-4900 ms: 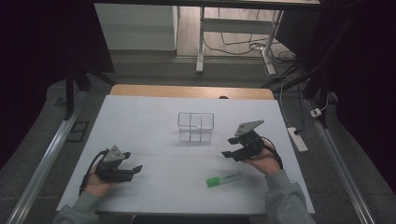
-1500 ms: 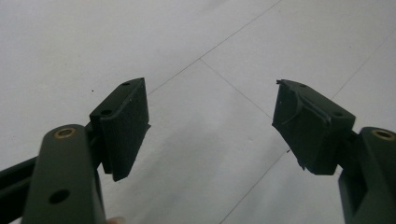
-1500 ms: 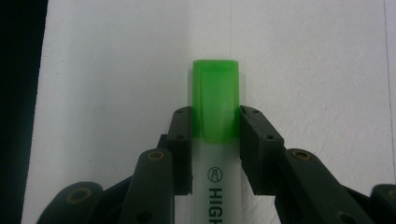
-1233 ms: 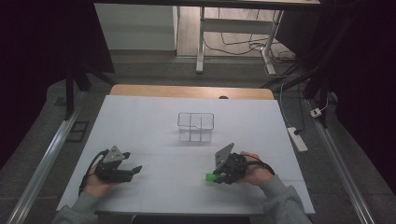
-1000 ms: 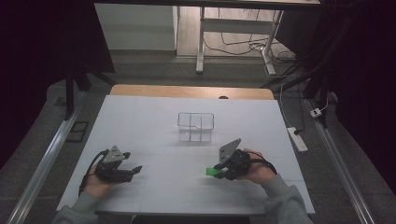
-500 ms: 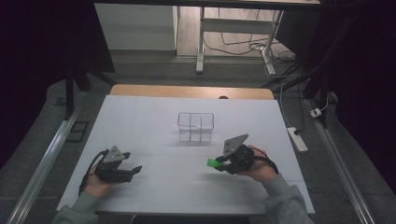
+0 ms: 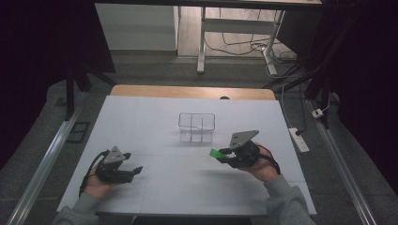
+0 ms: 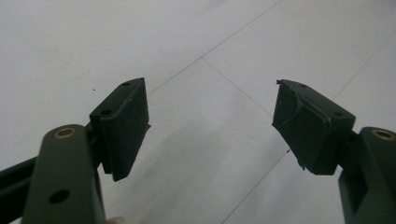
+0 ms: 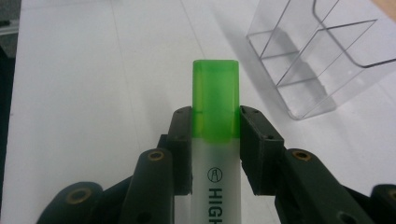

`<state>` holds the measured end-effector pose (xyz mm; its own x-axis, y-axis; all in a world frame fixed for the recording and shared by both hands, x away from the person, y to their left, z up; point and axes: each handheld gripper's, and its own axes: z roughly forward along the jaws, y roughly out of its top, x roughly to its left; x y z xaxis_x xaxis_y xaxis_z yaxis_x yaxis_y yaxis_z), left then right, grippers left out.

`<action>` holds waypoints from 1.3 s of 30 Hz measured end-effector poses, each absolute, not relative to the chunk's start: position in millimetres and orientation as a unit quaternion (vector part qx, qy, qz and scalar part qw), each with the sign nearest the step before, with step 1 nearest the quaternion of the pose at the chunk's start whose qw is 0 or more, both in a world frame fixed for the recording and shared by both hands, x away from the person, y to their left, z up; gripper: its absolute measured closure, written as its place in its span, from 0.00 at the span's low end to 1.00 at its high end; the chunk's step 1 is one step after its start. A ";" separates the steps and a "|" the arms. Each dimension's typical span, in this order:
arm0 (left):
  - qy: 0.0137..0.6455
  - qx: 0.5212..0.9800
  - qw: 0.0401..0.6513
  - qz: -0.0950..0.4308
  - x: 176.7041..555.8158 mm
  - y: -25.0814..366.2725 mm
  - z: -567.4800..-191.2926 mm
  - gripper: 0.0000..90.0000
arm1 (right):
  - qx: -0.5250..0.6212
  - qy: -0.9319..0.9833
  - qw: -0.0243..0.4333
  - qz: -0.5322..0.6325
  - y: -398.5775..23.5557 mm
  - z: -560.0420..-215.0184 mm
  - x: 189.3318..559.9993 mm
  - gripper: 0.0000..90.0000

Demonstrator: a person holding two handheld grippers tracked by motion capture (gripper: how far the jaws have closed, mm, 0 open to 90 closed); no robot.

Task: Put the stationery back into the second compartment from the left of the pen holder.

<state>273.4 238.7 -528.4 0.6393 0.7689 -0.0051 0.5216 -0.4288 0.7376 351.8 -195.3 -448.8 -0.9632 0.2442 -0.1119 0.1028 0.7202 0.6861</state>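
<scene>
One highlighter (image 9: 215, 140) clamped in right tongs (image 9: 215, 135); left tongs (image 8: 212, 126) open; one organizer (image 7: 196, 127).

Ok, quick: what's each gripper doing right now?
Left gripper: open, holding nothing.
Right gripper: shut on the green highlighter.
</scene>
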 end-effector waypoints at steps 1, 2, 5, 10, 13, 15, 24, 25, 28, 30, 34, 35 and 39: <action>0.390 0.828 0.366 0.169 273.4 238.6 -528.4 0.30 | 0.095 0.921 0.100 0.364 -195.4 -448.5 351.9 0.74; 0.390 0.828 0.366 0.169 273.4 238.6 -528.4 0.30 | 0.099 0.920 0.103 0.366 -195.6 -447.6 351.8 0.74; 0.390 0.828 0.366 0.169 273.4 238.5 -528.5 0.30 | 0.104 0.916 0.111 0.372 -195.9 -445.8 351.8 0.74; 0.389 0.829 0.365 0.170 273.8 238.4 -528.4 0.30 | 0.116 0.905 0.121 0.391 -195.7 -442.0 353.9 0.74; 0.390 0.828 0.365 0.170 273.6 238.4 -528.4 0.30 | 0.122 0.899 0.129 0.400 -194.3 -439.8 354.7 0.74; 0.390 0.828 0.365 0.170 273.8 238.4 -528.4 0.30 | 0.126 0.897 0.134 0.401 -193.7 -438.4 354.9 0.74; 0.392 0.828 0.364 0.169 274.3 238.6 -528.8 0.30 | 0.151 0.883 0.146 0.419 -189.8 -428.7 367.0 0.74; 0.392 0.828 0.364 0.169 274.3 238.6 -528.8 0.30 | 0.154 0.882 0.149 0.420 -189.2 -427.5 368.5 0.74; 0.392 0.828 0.364 0.169 274.3 238.6 -528.7 0.30 | 0.165 0.875 0.149 0.430 -186.9 -424.7 372.6 0.74; 0.393 0.827 0.364 0.168 274.1 238.6 -528.7 0.30 | 0.172 0.871 0.150 0.436 -185.7 -422.8 374.7 0.74; 0.393 0.827 0.365 0.168 274.2 238.7 -528.7 0.30 | 0.180 0.862 0.154 0.448 -184.1 -419.3 378.1 0.74; 0.393 0.827 0.365 0.168 274.2 238.8 -528.7 0.30 | 0.181 0.861 0.154 0.451 -184.0 -418.3 379.0 0.74; 0.393 0.827 0.365 0.168 274.5 239.2 -528.9 0.30 | 0.186 0.854 0.158 0.460 -182.1 -415.4 382.4 0.74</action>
